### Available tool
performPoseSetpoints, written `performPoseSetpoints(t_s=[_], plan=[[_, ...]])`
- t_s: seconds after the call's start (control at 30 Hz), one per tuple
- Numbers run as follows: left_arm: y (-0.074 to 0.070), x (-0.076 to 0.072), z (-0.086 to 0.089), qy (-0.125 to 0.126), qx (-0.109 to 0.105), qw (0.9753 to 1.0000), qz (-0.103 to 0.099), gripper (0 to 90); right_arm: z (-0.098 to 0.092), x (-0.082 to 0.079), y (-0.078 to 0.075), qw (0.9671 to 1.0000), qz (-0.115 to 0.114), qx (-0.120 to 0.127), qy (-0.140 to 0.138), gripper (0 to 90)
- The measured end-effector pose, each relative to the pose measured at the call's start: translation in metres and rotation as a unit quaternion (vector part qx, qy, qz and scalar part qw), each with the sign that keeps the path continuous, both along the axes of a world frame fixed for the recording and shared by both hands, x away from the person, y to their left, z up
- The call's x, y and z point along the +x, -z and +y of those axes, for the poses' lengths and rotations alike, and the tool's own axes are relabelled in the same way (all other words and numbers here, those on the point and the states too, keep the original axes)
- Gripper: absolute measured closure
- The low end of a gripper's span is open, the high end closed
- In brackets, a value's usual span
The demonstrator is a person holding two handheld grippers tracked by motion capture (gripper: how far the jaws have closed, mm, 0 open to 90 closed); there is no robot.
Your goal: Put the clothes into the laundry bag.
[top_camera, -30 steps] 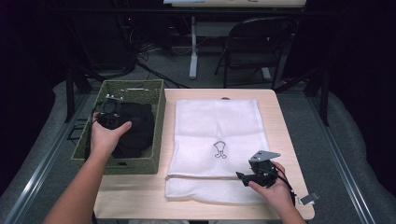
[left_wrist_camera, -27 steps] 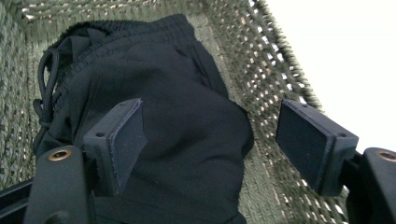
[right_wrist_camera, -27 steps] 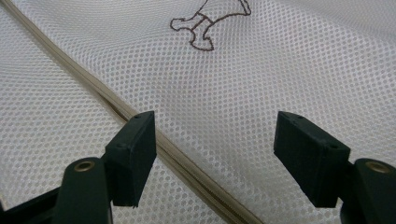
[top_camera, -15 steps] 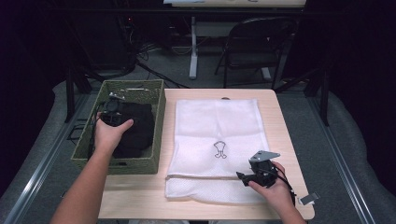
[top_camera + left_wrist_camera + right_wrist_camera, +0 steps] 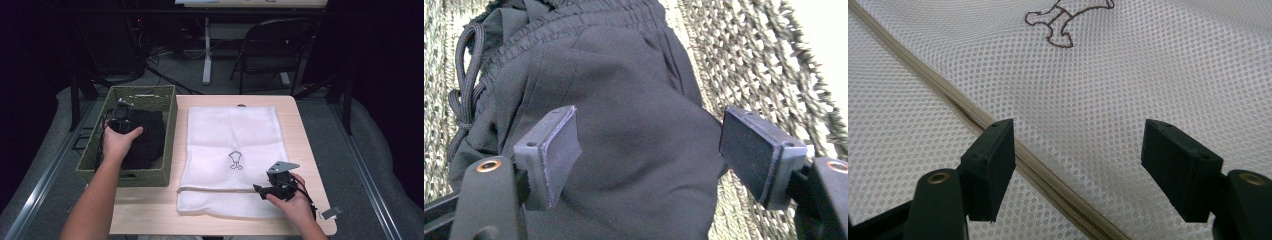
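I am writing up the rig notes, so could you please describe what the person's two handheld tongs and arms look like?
Both tongs are black. The left tongs end in two flat rectangular pads on black arms with copper-coloured rivets; the right tongs are built the same. In the high view the right tongs carry a grey three-cornered plate on top and trail a dark cable. Both forearms are bare; no sleeves show.

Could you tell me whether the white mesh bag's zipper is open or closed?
Mostly shut: the zipper on the mesh bag lies closed, with a small dark gap partway.

Matt black cloth garment (image 5: 624,150) — gathered waistband; rough woven green basket (image 5: 169,131); white fine-mesh bag (image 5: 1148,75) — beige zip (image 5: 1013,150); smooth pale wood table (image 5: 300,135).
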State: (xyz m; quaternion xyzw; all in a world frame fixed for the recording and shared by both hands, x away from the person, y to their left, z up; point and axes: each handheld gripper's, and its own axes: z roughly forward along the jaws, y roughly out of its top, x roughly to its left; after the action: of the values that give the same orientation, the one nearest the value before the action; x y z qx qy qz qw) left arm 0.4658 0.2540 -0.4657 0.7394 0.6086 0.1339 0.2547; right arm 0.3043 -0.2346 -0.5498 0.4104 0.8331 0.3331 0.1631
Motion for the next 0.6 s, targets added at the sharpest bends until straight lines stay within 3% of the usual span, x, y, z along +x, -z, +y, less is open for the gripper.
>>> performPoseSetpoints(t_s=[0.6], plan=[[0.02, 0.011, -0.004, -0.002, 0.005, 0.9993, 0.037, 23.6, -0.001, 0.001, 0.001, 1.0, 0.002, 0.0, 0.0, 29.6]])
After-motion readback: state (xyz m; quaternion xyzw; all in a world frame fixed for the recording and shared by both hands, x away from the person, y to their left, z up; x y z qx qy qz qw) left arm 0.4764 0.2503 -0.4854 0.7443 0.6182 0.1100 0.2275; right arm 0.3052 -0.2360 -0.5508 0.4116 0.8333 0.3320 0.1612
